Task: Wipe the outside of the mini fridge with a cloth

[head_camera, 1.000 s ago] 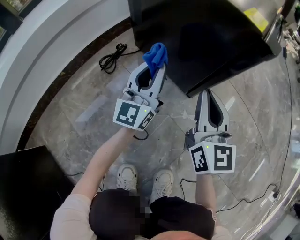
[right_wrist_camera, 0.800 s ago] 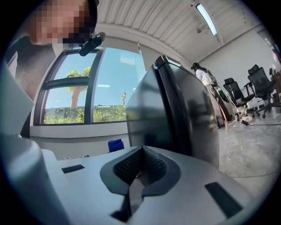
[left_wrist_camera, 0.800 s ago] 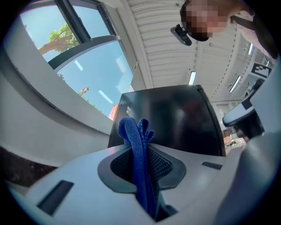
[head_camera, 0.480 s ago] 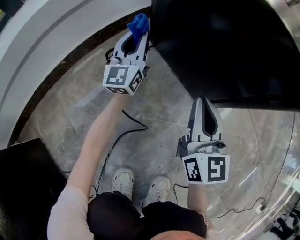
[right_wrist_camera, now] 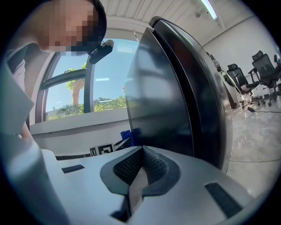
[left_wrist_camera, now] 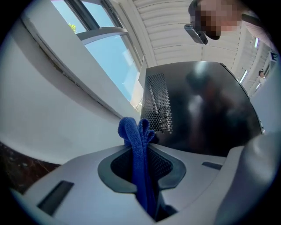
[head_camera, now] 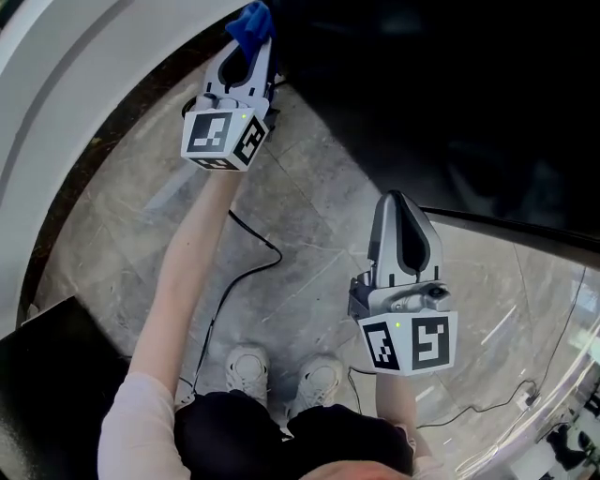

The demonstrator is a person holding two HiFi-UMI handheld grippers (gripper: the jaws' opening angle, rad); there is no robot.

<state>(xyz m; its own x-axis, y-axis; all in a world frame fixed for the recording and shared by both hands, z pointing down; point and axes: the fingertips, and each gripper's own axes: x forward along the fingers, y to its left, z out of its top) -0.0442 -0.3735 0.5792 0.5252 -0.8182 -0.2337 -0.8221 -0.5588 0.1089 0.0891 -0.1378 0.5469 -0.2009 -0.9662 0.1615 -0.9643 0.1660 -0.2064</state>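
Note:
The black mini fridge (head_camera: 441, 103) fills the upper right of the head view. My left gripper (head_camera: 246, 42) is shut on a blue cloth (head_camera: 249, 21), held at the fridge's left side near its back corner. In the left gripper view the blue cloth (left_wrist_camera: 137, 145) sticks up between the jaws, close to the fridge's glossy side (left_wrist_camera: 210, 110) and a mesh vent panel (left_wrist_camera: 159, 103). My right gripper (head_camera: 398, 211) is shut with nothing in it, just short of the fridge's near side. The right gripper view shows the fridge (right_wrist_camera: 175, 92) close ahead and the cloth (right_wrist_camera: 128, 134) low beside it.
A black cable (head_camera: 246, 258) trails over the marble floor (head_camera: 309, 253) under my left arm. A curved white wall (head_camera: 84, 84) runs close behind the fridge at the left. A dark box (head_camera: 52, 375) sits at the lower left. The person's shoes (head_camera: 281, 375) stand below.
My left gripper has gone up and left along the fridge's side with the cloth. The fridge has come to fill more of the head view. The right gripper has barely shifted.

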